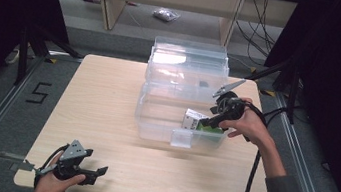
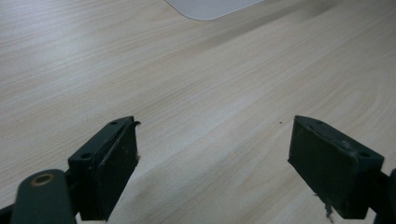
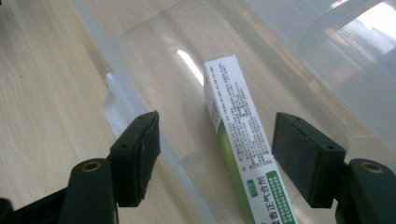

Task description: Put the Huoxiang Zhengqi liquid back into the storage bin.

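Right now the wooden table [image 1: 105, 117] carries a clear plastic bin [image 1: 154, 124], lid flipped up behind it. Inside lies a green-and-white carton [image 3: 240, 135], long axis running away from the right gripper [image 3: 217, 154], which hangs over it, jaws wide apart, holding nothing. Bin walls crowd the approach. The left gripper [image 2: 212, 163] sits well apart at the near edge, jaws spread, empty.

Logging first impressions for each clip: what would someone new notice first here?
The clear plastic bin with its lid swung open stands right of centre on the wooden table. A white and green carton lies on the bin's floor, and the right hand-held gripper sits open over it, jaws on either side without touching. The left hand-held gripper rests open near the table's front left edge, holding nothing.
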`<state>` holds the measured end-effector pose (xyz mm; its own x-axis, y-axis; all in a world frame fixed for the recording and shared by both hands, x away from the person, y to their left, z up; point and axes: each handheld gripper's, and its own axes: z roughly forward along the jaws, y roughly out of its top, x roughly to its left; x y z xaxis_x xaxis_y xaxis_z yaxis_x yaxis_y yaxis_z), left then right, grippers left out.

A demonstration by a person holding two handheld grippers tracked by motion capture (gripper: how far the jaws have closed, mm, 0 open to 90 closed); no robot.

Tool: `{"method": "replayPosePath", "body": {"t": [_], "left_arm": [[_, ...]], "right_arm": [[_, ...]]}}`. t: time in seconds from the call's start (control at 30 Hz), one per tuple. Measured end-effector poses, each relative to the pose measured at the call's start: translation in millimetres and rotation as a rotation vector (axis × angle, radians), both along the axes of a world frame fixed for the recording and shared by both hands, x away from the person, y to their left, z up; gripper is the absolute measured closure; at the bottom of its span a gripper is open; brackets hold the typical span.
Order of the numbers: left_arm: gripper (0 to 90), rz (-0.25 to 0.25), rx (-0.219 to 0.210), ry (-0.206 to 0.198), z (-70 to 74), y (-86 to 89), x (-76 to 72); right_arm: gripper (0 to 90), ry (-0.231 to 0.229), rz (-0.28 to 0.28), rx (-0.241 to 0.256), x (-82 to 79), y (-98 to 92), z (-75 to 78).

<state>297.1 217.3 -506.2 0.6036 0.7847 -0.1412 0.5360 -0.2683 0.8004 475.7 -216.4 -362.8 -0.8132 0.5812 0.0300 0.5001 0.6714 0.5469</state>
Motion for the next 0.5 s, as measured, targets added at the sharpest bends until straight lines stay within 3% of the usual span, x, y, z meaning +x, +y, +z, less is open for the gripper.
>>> {"method": "replayPosePath", "body": {"t": [0.1, 0.13, 0.27, 0.5], "left_arm": [[15.0, 0.001, 0.001, 0.001, -0.1, 0.0, 0.0], [15.0, 0.002, 0.000, 0.001, -0.2, -0.1, 0.0], [15.1, 0.003, 0.000, 0.001, 0.0, -0.1, -0.1], [15.0, 0.002, 0.001, 0.001, 0.0, -0.1, -0.1]], "right_arm": [[32.3, -0.019, 0.004, 0.013, -3.6, -0.2, -1.4], [32.0, -0.008, -0.008, 0.017, -6.6, 0.2, -0.7], [31.4, -0.028, 0.018, 0.033, -11.0, 0.0, -2.3], [31.1, -0.013, 0.016, 0.041, -23.2, 0.4, -4.5]]}}
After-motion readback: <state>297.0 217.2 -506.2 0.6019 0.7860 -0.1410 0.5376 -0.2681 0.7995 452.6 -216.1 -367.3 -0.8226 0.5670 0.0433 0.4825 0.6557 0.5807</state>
